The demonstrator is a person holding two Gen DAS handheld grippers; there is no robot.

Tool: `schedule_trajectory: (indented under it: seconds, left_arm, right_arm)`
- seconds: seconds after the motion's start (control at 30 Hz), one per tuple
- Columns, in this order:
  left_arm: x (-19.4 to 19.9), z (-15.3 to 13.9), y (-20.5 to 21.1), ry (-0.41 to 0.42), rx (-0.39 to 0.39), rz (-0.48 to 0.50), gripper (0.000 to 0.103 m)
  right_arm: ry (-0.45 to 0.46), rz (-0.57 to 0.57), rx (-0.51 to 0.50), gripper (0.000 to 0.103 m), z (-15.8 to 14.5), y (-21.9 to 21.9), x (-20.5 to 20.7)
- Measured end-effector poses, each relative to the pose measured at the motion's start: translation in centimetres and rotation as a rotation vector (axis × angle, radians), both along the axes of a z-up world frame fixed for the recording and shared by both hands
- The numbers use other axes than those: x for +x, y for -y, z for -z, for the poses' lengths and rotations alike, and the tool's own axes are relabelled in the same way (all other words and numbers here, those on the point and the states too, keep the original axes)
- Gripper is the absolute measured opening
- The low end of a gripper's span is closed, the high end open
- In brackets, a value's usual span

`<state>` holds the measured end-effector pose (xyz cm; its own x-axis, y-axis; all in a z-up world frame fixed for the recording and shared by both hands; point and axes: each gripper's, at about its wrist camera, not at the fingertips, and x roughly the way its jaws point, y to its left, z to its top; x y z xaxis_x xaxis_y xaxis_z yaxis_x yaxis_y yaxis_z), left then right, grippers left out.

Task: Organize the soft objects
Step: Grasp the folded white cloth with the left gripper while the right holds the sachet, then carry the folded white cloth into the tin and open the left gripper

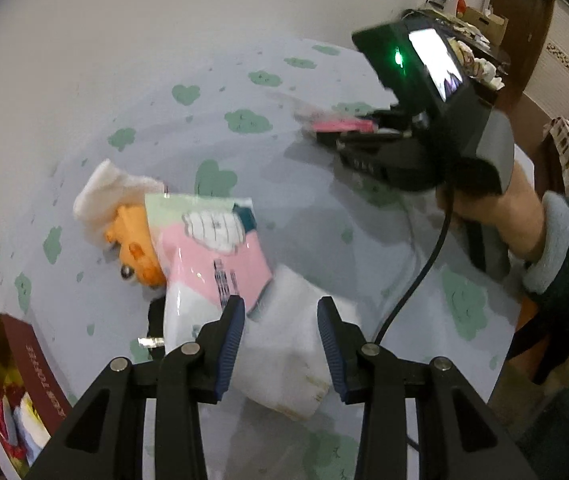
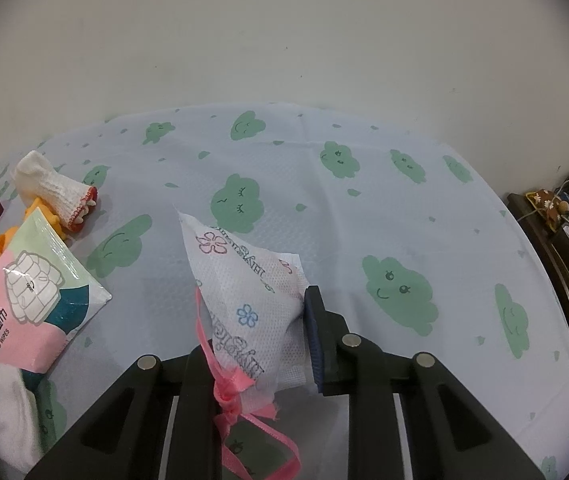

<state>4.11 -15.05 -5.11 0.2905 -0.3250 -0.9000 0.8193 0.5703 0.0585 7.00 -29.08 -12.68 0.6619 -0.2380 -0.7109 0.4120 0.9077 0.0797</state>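
Domestic room: cloud-print tablecloth (image 2: 324,208) against plain wall (image 2: 284,40), wooden door (image 1: 524,20), cluttered dark sideboard (image 2: 556,232).

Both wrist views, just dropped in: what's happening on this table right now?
A person with two handheld grippers is sorting soft items on a cloud-print tablecloth. The right gripper is shut on a white pouch with a pink ribbon, held above the cloth. The left gripper is open, its fingers either side of a white cloth. A wipes pack lies on an orange toy. A brown box sits at the table's left edge.
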Motion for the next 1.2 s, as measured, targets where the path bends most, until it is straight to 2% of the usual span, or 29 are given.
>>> schedule_trajectory:
  seconds: [0.1, 0.27, 0.33, 0.4, 0.5, 0.83, 0.87, 0.93, 1.0, 1.07, 1.2]
  left_arm:
    - [0.3, 0.3, 0.5, -0.005, 0.025, 0.011, 0.039]
    - [-0.7, 2.7, 0.5, -0.044, 0.083, 0.036, 0.039]
    - [-1.5, 3.1, 0.4, -0.021, 0.091, 0.04, 0.039]
    - [-1.9, 3.0, 0.1, -0.026, 0.076, 0.032, 0.039]
    - [-2.2, 2.9, -0.6, -0.082, 0.033, 0.006, 0.039]
    - [-2.5, 3.5, -3.4, -0.144, -0.014, -0.096, 0.039]
    - [-2.4, 3.6, -3.6, -0.148, -0.015, -0.103, 0.04]
    - [-2.2, 3.9, -3.9, -0.163, -0.022, -0.126, 0.056]
    - [-2.1, 4.3, -4.1, -0.204, -0.042, -0.145, 0.061]
    - [-2.0, 4.7, -4.3, -0.242, -0.068, -0.154, 0.061]
    - [-2.4, 4.6, -4.2, -0.232, -0.081, -0.154, 0.061]
  right_arm:
    - [0.001, 0.001, 0.004, 0.021, 0.0, 0.0, 0.0]
    - [0.003, 0.002, 0.012, 0.021, 0.1, 0.0, 0.0]
    - [0.002, 0.002, 0.011, 0.021, 0.1, 0.0, 0.1]
    - [0.003, 0.003, 0.012, 0.021, 0.0, 0.0, 0.1]
    - [0.002, 0.004, 0.012, 0.021, 0.0, -0.2, 0.2]
    - [0.003, 0.003, 0.014, 0.022, 0.1, -0.1, 0.2]
    - [0.003, 0.004, 0.014, 0.022, 0.1, -0.1, 0.2]
    - [0.003, 0.004, 0.016, 0.022, 0.2, -0.2, 0.2]
    - [0.003, 0.004, 0.017, 0.022, 0.2, -0.2, 0.2]
    - [0.004, 0.005, 0.021, 0.022, 0.2, -0.2, 0.2]
    - [0.003, 0.005, 0.023, 0.022, 0.2, -0.4, 0.3]
